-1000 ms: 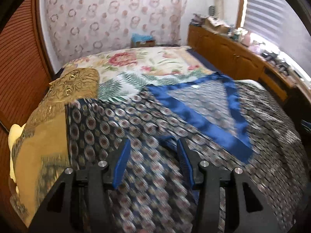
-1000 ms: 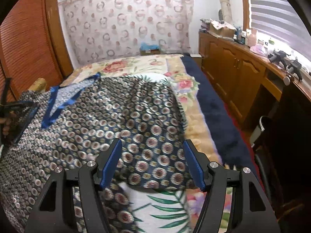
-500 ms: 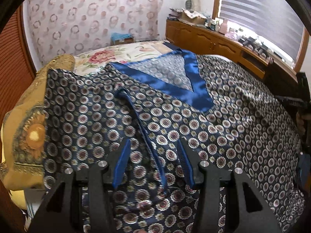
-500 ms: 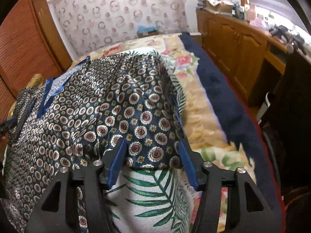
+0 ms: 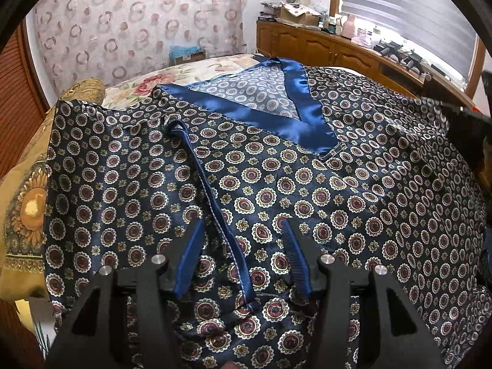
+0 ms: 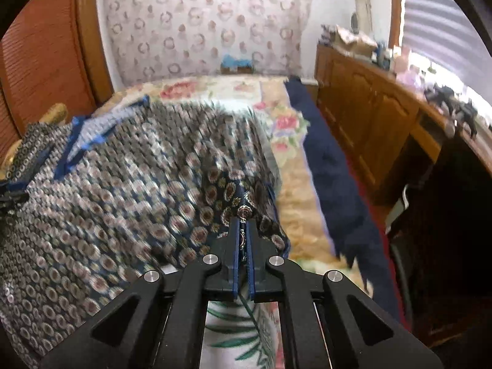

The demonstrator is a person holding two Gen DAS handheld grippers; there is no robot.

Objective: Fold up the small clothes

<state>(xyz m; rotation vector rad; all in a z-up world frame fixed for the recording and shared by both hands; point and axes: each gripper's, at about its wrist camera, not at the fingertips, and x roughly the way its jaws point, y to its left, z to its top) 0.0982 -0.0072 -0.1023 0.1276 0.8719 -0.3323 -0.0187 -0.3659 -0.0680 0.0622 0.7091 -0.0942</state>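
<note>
I see the patterned robe (image 5: 307,190) spread across my floral bedspread (image 6: 295,184), no readable writing anywhere, my right gripper (image 6: 243,224) just clamped on its hem, my left gripper (image 5: 243,230) parted over the blue tie strap (image 5: 212,196).

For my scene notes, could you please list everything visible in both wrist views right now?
Patterned garment: one, navy with medallions, blue satin trim, spread on the bed.
Bedspread: one, cream floral, under the garment.
Pillow: one, golden, left bed edge.
Curtain: one, pale with rings, far wall.
Cabinet: one, brown wood, cluttered top, right of the bed.
Left gripper: black, blue pads, open over the garment.
Right gripper: black, blue pads, pinching the garment's edge.
</note>
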